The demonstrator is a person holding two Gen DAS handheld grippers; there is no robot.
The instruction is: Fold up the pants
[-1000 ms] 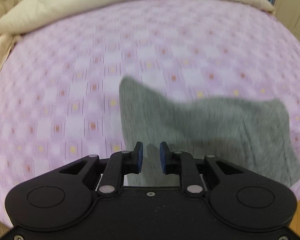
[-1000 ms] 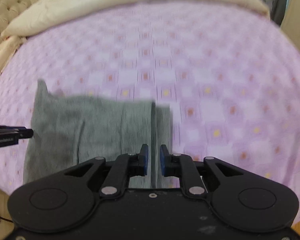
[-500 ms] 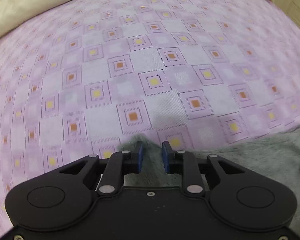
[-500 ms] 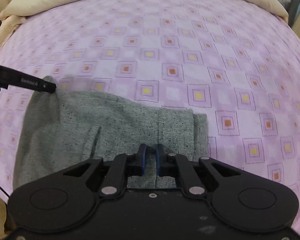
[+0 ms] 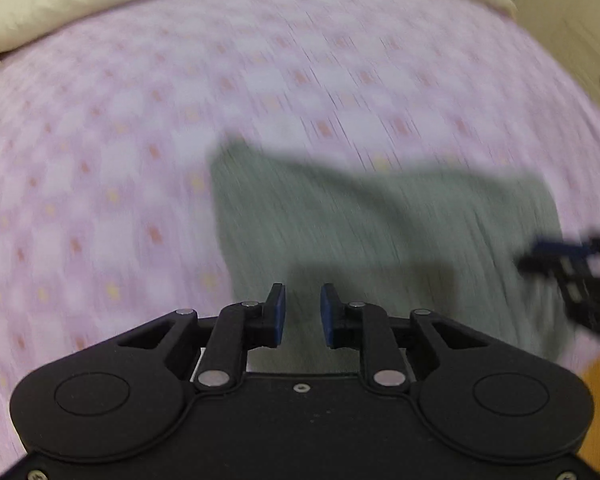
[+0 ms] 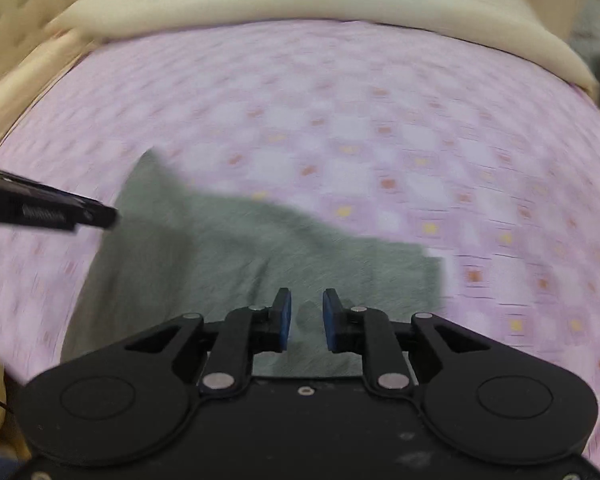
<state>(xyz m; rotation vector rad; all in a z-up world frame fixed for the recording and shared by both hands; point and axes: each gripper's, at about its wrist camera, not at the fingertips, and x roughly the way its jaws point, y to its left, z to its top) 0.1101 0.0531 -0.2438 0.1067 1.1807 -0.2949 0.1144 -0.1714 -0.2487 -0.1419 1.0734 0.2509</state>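
1. Grey pants point(image 5: 380, 236) are lying folded on the pink patterned bedsheet point(image 5: 140, 160), near edge of the bed, everything's pretty blurry
2. Left gripper point(image 5: 302, 316) hangs over the pants, jaws apart, gripping nothing
3. Right gripper point(image 6: 305, 315) is over the right part of the pants, jaws opening, nothing pinched between them
4. Cream duvet point(image 6: 300, 4) sits bunched at the far end
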